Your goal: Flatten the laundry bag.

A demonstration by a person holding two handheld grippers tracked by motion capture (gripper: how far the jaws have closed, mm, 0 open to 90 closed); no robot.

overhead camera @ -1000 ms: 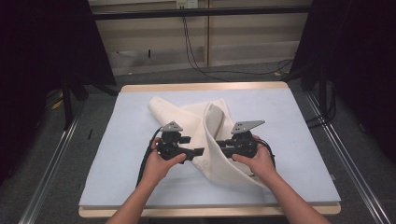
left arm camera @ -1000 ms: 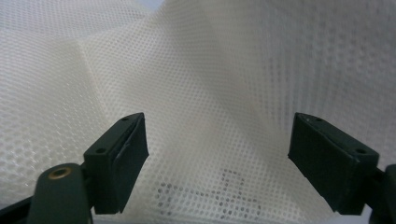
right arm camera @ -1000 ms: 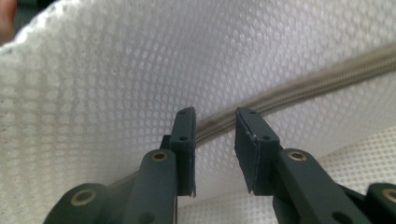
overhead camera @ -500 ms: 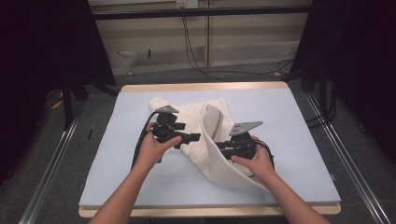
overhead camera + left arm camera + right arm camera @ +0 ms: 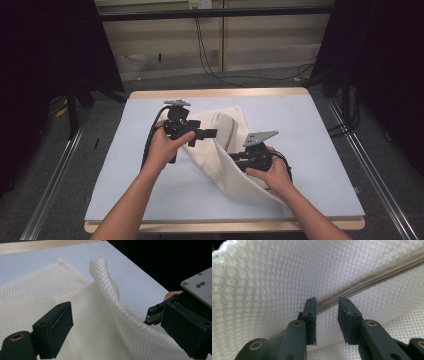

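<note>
Right now we have a cream-white mesh laundry bag with a zip (image 5: 227, 145) lying crumpled near the middle of the pale blue worktop (image 5: 325, 130), one fold of it lifted into a ridge between the two tools. Our left hand-held gripper (image 5: 120, 327) hangs above the bag with its jaws spread wide and nothing between them; the mesh lies beneath, apart from the pads. Our right hand-held gripper (image 5: 327, 315) sits close against the bag near its lower right edge, jaws parted by a narrow gap, with the beige zip tape (image 5: 372, 273) running across just past the tips; we judge it is not clamped. To do this step well, we should line the zip squarely between the right jaws before closing, and bring the left down onto one layer of mesh, not the whole fold.
</note>
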